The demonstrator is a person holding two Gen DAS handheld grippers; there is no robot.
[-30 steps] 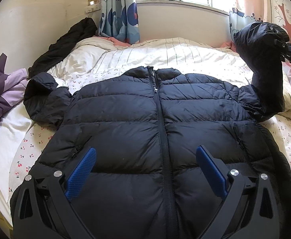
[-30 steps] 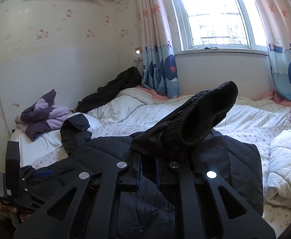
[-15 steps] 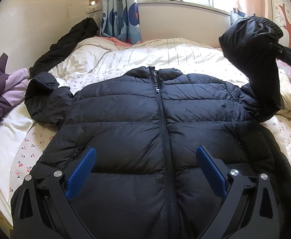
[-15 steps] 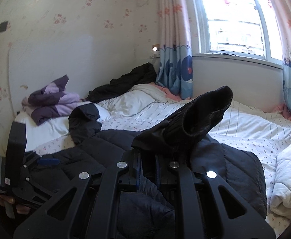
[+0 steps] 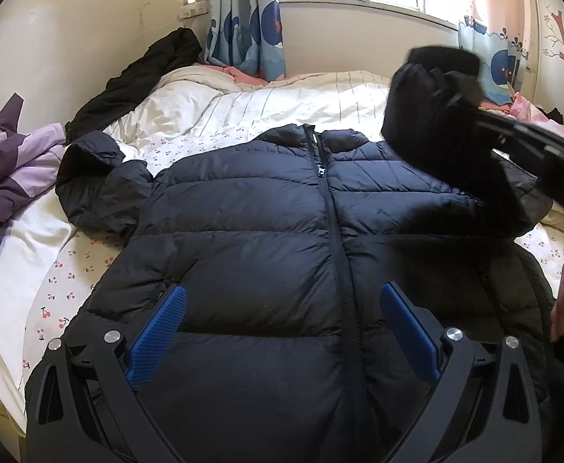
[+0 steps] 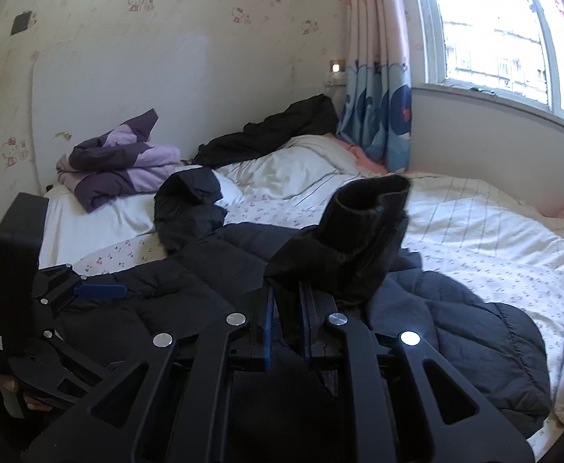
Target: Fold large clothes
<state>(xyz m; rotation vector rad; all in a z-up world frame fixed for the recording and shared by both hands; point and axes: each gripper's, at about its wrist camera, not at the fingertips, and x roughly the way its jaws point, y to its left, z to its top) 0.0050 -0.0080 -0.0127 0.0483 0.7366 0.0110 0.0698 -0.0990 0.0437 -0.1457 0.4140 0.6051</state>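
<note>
Right tool (image 6: 285,316) clamps jacket sleeve (image 6: 355,239) aloft — left tool (image 5: 282,332) agape.

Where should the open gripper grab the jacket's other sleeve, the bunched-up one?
Probably at the cuff end of the bunched sleeve, coming from above on the jacket's outer side. It lies crumpled on the bed, free of the body, so the left gripper's open jaws could pinch its raised folds.
</note>
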